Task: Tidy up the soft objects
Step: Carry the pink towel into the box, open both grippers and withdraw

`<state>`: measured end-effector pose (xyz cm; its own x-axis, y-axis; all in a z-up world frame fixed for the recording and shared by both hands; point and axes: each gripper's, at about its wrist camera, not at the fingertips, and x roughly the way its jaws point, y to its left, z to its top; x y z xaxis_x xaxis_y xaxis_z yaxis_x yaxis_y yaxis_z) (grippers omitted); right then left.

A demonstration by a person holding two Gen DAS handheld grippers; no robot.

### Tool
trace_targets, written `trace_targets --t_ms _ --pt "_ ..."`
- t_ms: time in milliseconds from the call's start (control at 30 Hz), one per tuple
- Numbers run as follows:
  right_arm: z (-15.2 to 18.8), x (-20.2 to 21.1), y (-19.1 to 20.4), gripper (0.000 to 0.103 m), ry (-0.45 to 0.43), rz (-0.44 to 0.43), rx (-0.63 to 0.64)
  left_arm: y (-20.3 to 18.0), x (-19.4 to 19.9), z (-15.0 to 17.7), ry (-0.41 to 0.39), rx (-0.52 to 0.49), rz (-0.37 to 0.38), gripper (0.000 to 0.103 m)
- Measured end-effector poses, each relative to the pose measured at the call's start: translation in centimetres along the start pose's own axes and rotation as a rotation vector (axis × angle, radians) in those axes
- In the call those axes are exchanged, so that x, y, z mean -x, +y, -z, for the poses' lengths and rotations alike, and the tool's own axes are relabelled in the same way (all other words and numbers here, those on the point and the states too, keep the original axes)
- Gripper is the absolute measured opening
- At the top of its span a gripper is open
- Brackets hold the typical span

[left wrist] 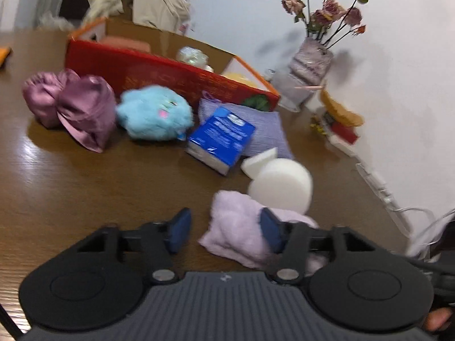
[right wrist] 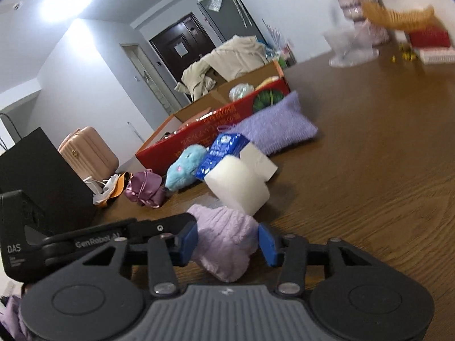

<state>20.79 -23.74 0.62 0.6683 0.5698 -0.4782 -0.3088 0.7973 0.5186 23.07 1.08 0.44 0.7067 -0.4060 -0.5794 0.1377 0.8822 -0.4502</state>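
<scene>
A lilac fluffy cloth (left wrist: 241, 227) lies on the brown table. My left gripper (left wrist: 224, 230) is open, its right finger over the cloth. My right gripper (right wrist: 227, 241) is open with the same cloth (right wrist: 224, 244) between its fingers. Behind it lie a white round sponge (left wrist: 281, 184), a white wedge sponge (left wrist: 257, 163), a blue tissue pack (left wrist: 221, 137), a purple pillow (left wrist: 267, 130), a blue plush (left wrist: 155, 112) and a pink satin bag (left wrist: 74, 106). A red cardboard box (left wrist: 159, 71) stands behind, holding some items.
A vase of dried roses (left wrist: 312, 59) and a stack of small boxes (left wrist: 341, 128) stand by the wall on the right. A power strip (left wrist: 375, 184) lies at the table's right edge. A black box (right wrist: 42, 170) and a pink suitcase (right wrist: 88, 153) are at left.
</scene>
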Motion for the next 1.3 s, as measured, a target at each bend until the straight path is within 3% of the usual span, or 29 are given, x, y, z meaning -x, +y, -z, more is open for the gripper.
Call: trace_targets --t_ms 33,167,267,367,533,667,767,833,933,967,1033,1100,1133,1200,1300 --pt "0.0 -0.2 0.0 0.037 0.005 -0.001 -0.005 0.1 0.0 0.1 0.006 0.003 0.022 0.036" --pt "-0.2 -0.6 0.8 0.022 0.013 -0.012 0.040 -0.2 0.7 0.3 -0.021 -0.031 0.030 0.020" --pt "-1.8 -0.2 2.5 0.021 -0.016 -0.055 0.096 -0.8 2.9 -0.9 -0.092 -0.048 0.039 0.018" --pt "-5.6 -1.0 5.0 0.021 -0.059 -0.117 0.178 -0.9 5.3 -5.0 -0.213 -0.086 0.019 0.018" --pt "-14.8 -8.4 9.1 0.021 -0.064 -0.175 0.268 1.4 4.3 -14.5 -0.303 -0.184 -0.086 0.018" --pt "-20.0 -18.0 10.2 0.021 0.081 -0.150 0.253 5.6 -0.2 -19.7 -0.224 -0.124 -0.195 0.018" --pt "-21.6 -24.4 9.4 0.021 0.232 -0.132 0.163 8.6 -3.2 -21.0 -0.146 -0.074 -0.287 0.023" --pt "-21.6 -27.6 9.0 0.021 0.306 -0.106 0.135 10.5 -4.1 -20.9 -0.115 -0.062 -0.308 0.023" --pt "-21.0 -31.3 8.6 0.021 0.449 -0.109 0.097 12.2 -3.4 -20.3 -0.116 -0.037 -0.275 0.043" --pt "-20.7 -31.6 8.5 0.022 0.458 -0.094 0.100 12.5 -2.8 -20.1 -0.129 -0.029 -0.254 0.049" --pt "-20.3 -31.7 8.9 0.026 0.460 -0.077 0.133 12.7 -1.6 -19.6 -0.141 -0.030 -0.243 0.051" --pt "-19.9 -31.2 9.4 0.043 0.454 -0.054 0.172 12.6 -0.6 -19.3 -0.151 -0.045 -0.254 0.053" --pt "-19.8 -30.7 10.1 0.047 0.437 -0.024 0.221 12.5 -0.2 -19.2 -0.159 -0.046 -0.275 0.059" --pt "-19.7 -28.6 10.9 0.048 0.363 0.022 0.309 11.8 1.1 -19.1 -0.181 -0.056 -0.301 0.063" --pt "-20.5 -23.9 11.8 0.047 0.259 0.007 0.336 10.2 3.0 -18.7 -0.209 -0.095 -0.301 0.067"
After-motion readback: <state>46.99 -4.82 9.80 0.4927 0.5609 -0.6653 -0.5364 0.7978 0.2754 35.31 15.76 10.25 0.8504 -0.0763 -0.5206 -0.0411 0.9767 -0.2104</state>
